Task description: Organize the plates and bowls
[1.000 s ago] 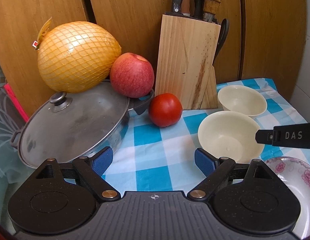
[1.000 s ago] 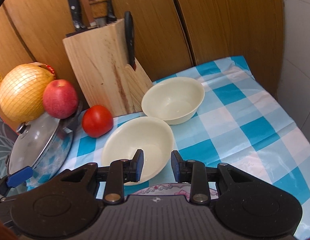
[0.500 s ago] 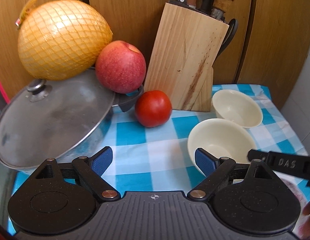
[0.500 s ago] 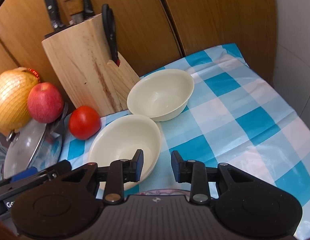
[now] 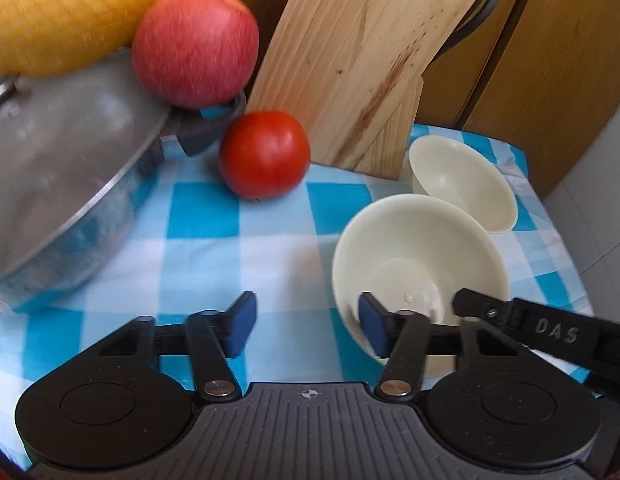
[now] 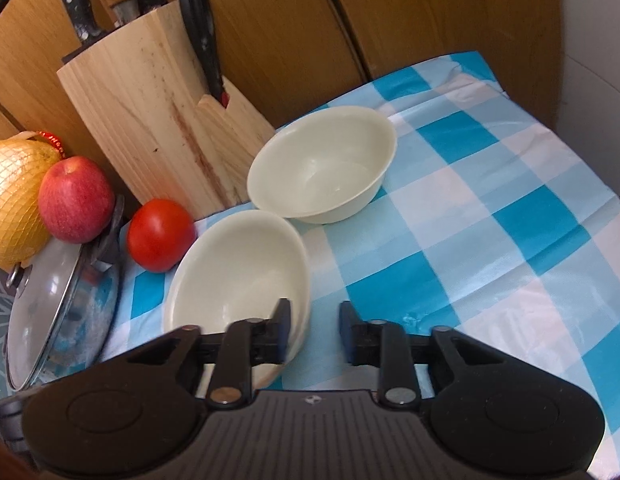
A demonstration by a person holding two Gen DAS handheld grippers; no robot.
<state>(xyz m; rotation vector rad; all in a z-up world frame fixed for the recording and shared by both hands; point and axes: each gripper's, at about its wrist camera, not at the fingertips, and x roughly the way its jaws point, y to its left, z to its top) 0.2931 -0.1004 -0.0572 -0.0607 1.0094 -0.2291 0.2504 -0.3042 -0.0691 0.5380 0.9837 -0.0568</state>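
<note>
Two cream bowls stand on the blue-checked cloth. The near bowl (image 5: pixel 422 248) (image 6: pixel 238 264) touches the far bowl (image 5: pixel 466 184) (image 6: pixel 322 172) behind it. My left gripper (image 5: pixel 308 328) straddles the near bowl's left rim, its jaws closing: one blue pad is inside the bowl, the other well clear over the cloth. My right gripper (image 6: pixel 315 332) straddles the same bowl's right rim, also closing. Its left finger is inside, and a strip of cloth shows between the rim and its right finger. The right gripper's finger (image 5: pixel 550 328) also shows in the left wrist view.
A wooden knife block (image 5: pixel 362 60) (image 6: pixel 158 112) stands against the wooden wall behind the bowls. A tomato (image 5: pixel 266 156) lies left of them, then a lidded steel pot (image 5: pixel 62 184) bearing an apple (image 5: pixel 194 44) and a netted pomelo (image 6: pixel 14 204). Open cloth (image 6: pixel 490 240) lies to the right.
Both grippers came down and in onto the near bowl. The left jaws narrowed a lot, one pad now inside the rim. The right jaws narrowed slightly. The flowered plate left view.
</note>
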